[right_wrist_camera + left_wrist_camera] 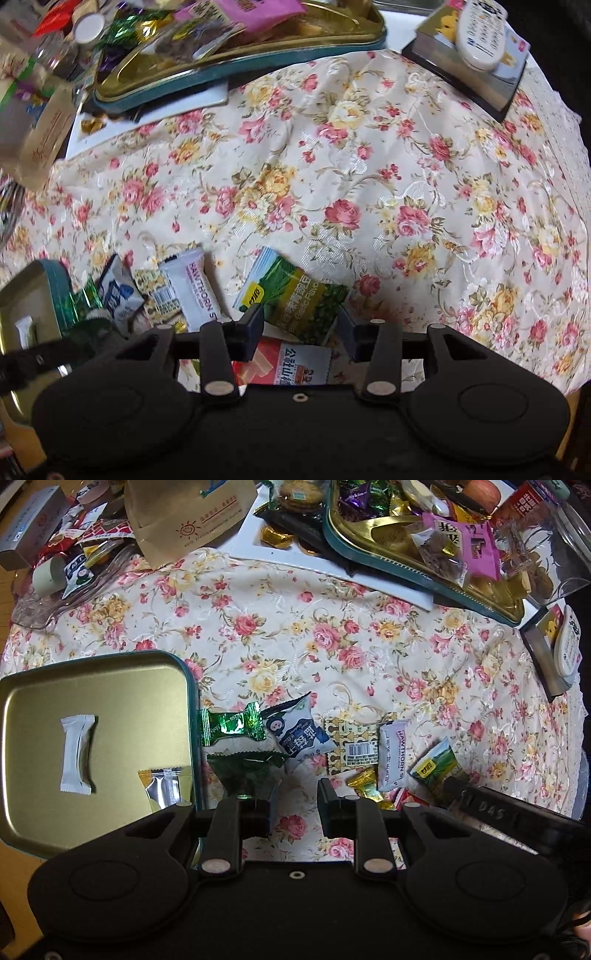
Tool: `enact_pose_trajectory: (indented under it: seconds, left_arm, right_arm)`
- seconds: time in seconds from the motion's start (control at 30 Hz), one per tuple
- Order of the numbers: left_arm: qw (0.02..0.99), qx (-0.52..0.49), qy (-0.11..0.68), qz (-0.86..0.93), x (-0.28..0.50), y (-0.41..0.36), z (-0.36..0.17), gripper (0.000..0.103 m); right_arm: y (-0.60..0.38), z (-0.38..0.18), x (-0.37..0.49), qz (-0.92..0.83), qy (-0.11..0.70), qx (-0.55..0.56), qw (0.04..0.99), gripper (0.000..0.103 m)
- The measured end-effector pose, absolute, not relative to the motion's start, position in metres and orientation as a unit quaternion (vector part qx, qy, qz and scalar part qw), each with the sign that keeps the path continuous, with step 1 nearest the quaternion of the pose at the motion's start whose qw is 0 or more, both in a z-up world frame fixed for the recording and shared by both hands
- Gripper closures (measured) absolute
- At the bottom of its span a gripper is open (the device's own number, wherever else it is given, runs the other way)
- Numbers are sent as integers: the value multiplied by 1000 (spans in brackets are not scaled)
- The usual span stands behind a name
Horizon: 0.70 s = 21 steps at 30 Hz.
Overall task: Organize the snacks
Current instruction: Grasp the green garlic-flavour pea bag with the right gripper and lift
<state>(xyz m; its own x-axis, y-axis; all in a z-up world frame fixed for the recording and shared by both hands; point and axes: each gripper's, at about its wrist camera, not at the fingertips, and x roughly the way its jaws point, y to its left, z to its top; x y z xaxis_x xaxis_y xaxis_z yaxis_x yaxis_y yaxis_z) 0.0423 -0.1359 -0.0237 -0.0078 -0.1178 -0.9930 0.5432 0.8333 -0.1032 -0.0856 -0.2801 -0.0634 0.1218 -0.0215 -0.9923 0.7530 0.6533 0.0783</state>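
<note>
The left gripper (297, 805) hides the near edge of the dark green packet (245, 771) and part of the near tin (99, 686); its jaws stand apart with nothing between them, the left one touching or just over that packet, which I cannot settle. The right gripper (301, 330) has its jaws wide and empty above the green pea packet (295, 295), and its body cuts off the red and white packet (291, 363) lying nearer. Far things in the right wrist view are blurred. The near tin, gold inside with a teal rim, sits at the left on the flowered cloth (295, 627) of the desk and holds a white wrapped sweet (77, 755) and a yellow and silver sachet (166, 786), the latter partly hidden. Just right of the tin lie loose snacks: a shiny green candy (231, 727), a blue and white packet (299, 734), a patterned gold packet (351, 746), a white hawthorn bar (393, 758) and a gold candy (364, 782). At the far side a larger tin (424, 579) is heaped with mixed sweets, cut off by the frame, and a glass dish (74, 598) at the far left holds more wrappers.
</note>
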Motion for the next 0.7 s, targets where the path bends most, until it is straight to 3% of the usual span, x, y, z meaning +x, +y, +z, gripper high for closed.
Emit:
enact_pose_trajectory:
  seconds: [0.7]
  left_arm:
    - [695,113,663,-256,55,-128,-1,71]
  right_arm:
    - [-242,-86,-71,-251,613,130,737,49]
